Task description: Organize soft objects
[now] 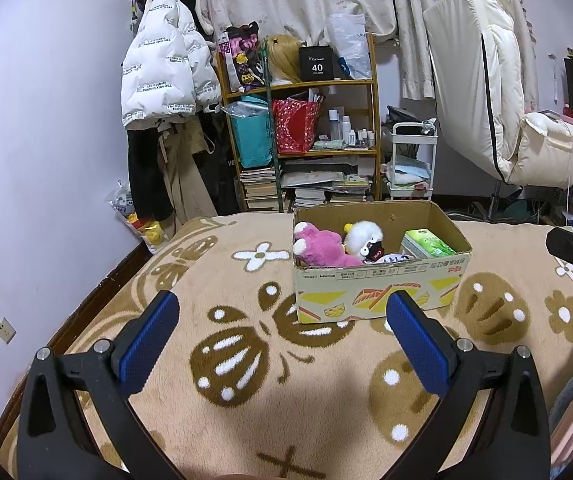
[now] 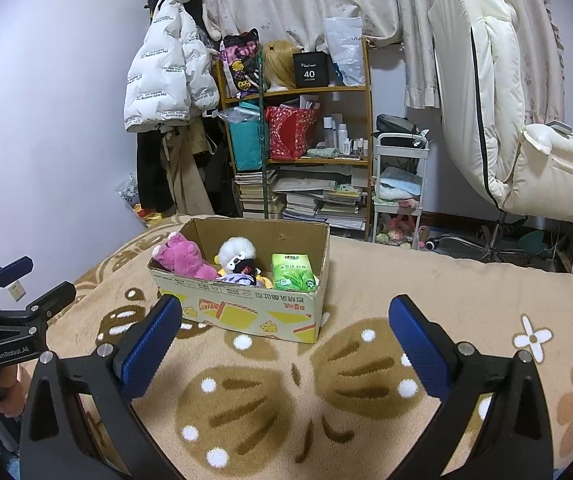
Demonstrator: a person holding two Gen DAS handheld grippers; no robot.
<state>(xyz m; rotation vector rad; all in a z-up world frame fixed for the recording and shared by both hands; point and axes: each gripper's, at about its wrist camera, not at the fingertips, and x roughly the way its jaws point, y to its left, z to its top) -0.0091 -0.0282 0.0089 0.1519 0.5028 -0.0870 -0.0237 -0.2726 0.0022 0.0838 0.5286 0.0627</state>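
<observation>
1. Soft toys, a pink plush (image 1: 320, 246) and white plush (image 1: 364, 240), lie inside cardboard box (image 1: 378, 292) on blanket (image 1: 246, 420), beside green tissue pack (image 1: 426, 243)
2. Left gripper (image 1: 282, 334) spread wide, holding nothing; right gripper (image 2: 284, 336) likewise, both near of the box

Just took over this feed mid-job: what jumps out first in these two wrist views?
The open cardboard box on the butterfly-patterned blanket draws the eye: a pink plush at its left end, a white fluffy toy in the middle, a green tissue pack at the right. Both the left gripper and the right gripper hover open and empty in front of it. Behind stands a crowded wooden shelf.
</observation>
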